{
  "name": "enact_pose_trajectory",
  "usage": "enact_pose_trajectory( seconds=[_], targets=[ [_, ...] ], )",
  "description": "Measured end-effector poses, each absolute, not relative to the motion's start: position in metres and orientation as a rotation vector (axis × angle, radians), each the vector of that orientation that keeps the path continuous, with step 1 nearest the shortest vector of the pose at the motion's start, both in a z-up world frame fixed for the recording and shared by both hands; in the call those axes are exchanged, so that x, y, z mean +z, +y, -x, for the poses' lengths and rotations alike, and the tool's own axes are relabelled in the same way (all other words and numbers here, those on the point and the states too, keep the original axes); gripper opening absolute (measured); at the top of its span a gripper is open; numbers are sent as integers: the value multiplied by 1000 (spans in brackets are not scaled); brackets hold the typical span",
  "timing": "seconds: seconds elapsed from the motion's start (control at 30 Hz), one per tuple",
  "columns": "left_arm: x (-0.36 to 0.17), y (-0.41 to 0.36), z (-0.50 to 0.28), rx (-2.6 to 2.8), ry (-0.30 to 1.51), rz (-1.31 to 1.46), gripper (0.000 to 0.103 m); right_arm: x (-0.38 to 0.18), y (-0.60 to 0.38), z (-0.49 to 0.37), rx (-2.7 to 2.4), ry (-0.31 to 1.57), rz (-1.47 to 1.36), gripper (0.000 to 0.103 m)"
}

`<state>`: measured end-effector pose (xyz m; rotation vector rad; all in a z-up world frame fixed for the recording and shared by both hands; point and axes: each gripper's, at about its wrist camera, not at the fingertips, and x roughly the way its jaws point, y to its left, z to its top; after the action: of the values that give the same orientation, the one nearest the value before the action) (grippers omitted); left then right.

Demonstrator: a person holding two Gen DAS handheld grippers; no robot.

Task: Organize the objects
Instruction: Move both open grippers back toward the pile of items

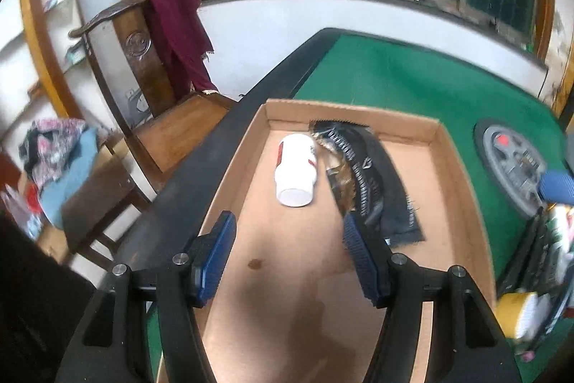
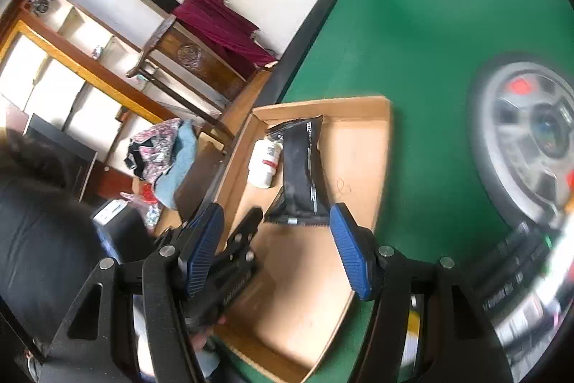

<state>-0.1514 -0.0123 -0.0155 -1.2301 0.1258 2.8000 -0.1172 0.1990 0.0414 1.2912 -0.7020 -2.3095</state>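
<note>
A shallow cardboard tray (image 1: 462, 174) lies on the green table. Inside it, a white bottle (image 1: 296, 171) lies on its side at the far end. A black packet (image 1: 376, 178) with white lettering lies to its right, touching it. My left gripper (image 1: 288, 221) hangs over the tray's middle, open, with nothing between its blue pads. In the right wrist view the tray (image 2: 358, 106), bottle (image 2: 263, 164) and packet (image 2: 303, 174) show again. My right gripper (image 2: 275, 209) is open and empty above the tray's near part. Its right pad's tip is close to the packet's near edge.
A round grey control panel (image 1: 513, 164) is set in the green table (image 1: 412, 74) right of the tray. Blurred yellow and black items (image 1: 520, 314) crowd the near right. Beyond the table's dark left edge are a wooden chair with a maroon cloth (image 1: 179, 31) and a pile of clothes (image 1: 61, 153).
</note>
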Motion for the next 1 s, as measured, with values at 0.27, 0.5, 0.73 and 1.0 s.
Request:
enact_pose_trajectory(
  seconds=[0.27,0.5,0.73,1.0],
  targets=[
    [13,-2,111,2794,84,1110,57,59,238,60,-2332,-677,-1180,61],
    [31,28,68,2611,35,1026,66,38,304,14,-2431,-682,-1138,61],
    [28,80,47,2405,108,1023,66,4,387,-8,-2518,-880,-1098,61],
    [8,130,30,2330,299,1017,66,7,401,-9,-2491,-956,-1060,61]
  ],
)
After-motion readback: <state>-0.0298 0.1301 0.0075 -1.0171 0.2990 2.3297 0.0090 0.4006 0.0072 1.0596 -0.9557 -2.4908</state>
